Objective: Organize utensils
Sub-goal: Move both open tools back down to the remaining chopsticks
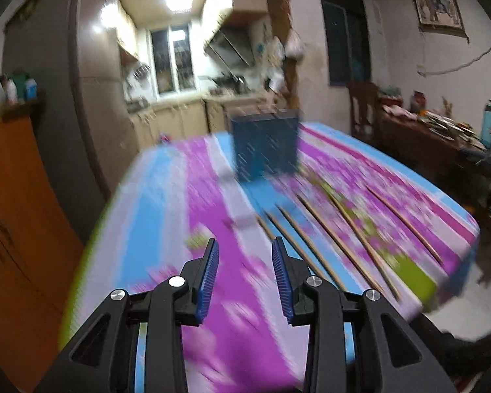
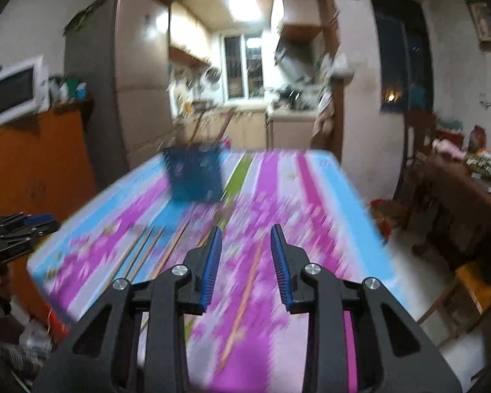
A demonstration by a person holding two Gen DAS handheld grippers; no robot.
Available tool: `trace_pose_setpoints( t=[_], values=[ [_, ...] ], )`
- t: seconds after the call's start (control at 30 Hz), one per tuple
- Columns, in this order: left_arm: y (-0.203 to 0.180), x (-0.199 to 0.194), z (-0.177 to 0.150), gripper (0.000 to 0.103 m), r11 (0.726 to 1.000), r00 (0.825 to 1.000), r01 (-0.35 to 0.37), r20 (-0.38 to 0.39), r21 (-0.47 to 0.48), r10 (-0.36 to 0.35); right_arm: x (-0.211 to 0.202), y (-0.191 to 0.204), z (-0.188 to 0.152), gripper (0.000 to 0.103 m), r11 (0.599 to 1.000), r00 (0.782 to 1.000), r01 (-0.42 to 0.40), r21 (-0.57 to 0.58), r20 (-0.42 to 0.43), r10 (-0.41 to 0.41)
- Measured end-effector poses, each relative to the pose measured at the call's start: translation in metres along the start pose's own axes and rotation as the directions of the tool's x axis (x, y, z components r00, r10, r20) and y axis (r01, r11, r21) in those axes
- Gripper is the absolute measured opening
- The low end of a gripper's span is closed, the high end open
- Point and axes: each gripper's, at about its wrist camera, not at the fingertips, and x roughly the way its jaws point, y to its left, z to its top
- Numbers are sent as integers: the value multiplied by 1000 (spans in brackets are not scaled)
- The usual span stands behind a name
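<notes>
- Left gripper (image 1: 245,245): jaws spread apart, nothing between the blue pads; it hangs above the striped tablecloth (image 1: 167,203) near the table's near edge.
- Right gripper (image 2: 245,234): jaws likewise spread and empty, held above the same cloth.
- Chopsticks (image 1: 337,239): several thin wooden sticks lie flat on the cloth, roughly parallel, fanning slightly. In the left wrist view they lie to the right of the left gripper and ahead of it, none between its jaws.
- Single chopstick (image 2: 245,298): in the right wrist view one stick lies apart from the rest, running away from the camera almost in line with the gap between the right gripper's jaws. The other sticks (image 2: 147,252) lie to that gripper's left.
- Holder (image 1: 265,145): a dark blue slotted container stands upright toward the far half of the table, beyond the far ends of the sticks. In the right wrist view a few sticks (image 2: 209,127) appear to stand in it already; blur prevents a count.
- Key relation: the single chopstick's long axis points along the right gripper's approach, so closing across it should suit those jaws; the right gripper appears the nearer tool. This is a judgement.
- Both views are motion-blurred; fine contact cannot be read.
</notes>
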Motion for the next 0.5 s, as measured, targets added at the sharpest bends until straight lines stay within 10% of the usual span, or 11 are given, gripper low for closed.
trace_pose_setpoints(
  t=[0.5],
  values=[
    [-86,28,-78,34,995,998,-25,-59,92,31,33,95,-94,29,990,980,-127,-63,-162,115]
  ],
)
